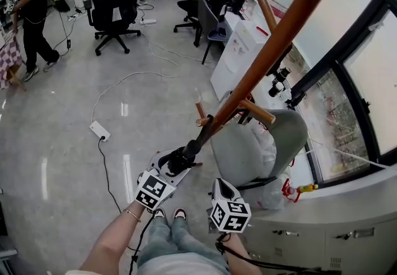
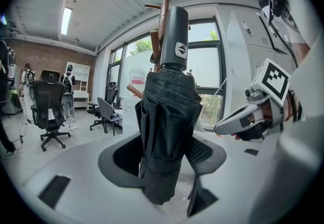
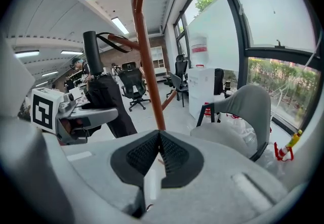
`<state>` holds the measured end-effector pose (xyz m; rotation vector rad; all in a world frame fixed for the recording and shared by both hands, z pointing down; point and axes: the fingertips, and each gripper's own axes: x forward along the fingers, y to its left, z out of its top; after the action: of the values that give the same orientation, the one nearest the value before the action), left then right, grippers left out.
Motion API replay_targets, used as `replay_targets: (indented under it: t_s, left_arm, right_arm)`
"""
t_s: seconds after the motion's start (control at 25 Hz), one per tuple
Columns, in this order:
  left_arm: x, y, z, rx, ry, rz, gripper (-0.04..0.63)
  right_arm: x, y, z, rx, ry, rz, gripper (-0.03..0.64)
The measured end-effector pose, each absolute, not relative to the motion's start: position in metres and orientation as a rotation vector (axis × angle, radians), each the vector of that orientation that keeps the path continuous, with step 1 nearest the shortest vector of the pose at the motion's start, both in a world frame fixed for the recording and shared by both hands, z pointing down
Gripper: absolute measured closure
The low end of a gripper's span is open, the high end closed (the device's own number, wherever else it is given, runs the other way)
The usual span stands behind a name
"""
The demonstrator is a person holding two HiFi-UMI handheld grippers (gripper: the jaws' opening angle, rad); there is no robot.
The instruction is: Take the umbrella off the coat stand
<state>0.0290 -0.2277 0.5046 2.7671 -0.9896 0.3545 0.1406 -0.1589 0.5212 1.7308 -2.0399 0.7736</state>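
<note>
Left gripper [image 2: 164,165] is clamping the folded black umbrella [image 2: 167,112] low on its bundled canopy, the jaws standing wide around the cloth with the pads pressing in from both sides. The umbrella's long axis is running up and away from the jaws, the handle end leading toward the stand [image 3: 147,61]. In the right gripper view a thin strap [image 3: 109,36] at the handle end looks to be looping over a lower peg [image 3: 124,42], so the lift-off is likely turning on carrying that loop up and outward past the peg tip; I cannot tell for certain whether it is already free. Right gripper [image 3: 158,154] is showing its jaws pressed together with nothing between them, sitting just beside the left one and apart from the umbrella, so the left hand is the one doing the work. The stand's wooden pole is rising steeply just beyond both grippers. Below, pale glossy floor [image 1: 74,112] is carrying loose cables; a grey chair [image 3: 253,112] is sitting by the window [image 1: 372,63] to the right, with black office chairs and a person standing well away at the far side.
</note>
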Motion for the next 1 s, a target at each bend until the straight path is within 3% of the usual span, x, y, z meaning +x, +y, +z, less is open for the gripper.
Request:
replay_targets:
  t_s: [1.0]
  left_arm:
    - [-0.012, -0.227, 0.464, 2.623, -1.156, 0.282, 0.353]
  right_arm:
    - [0.104, -0.197, 0.478, 1.639, -2.219, 0.680, 0.612]
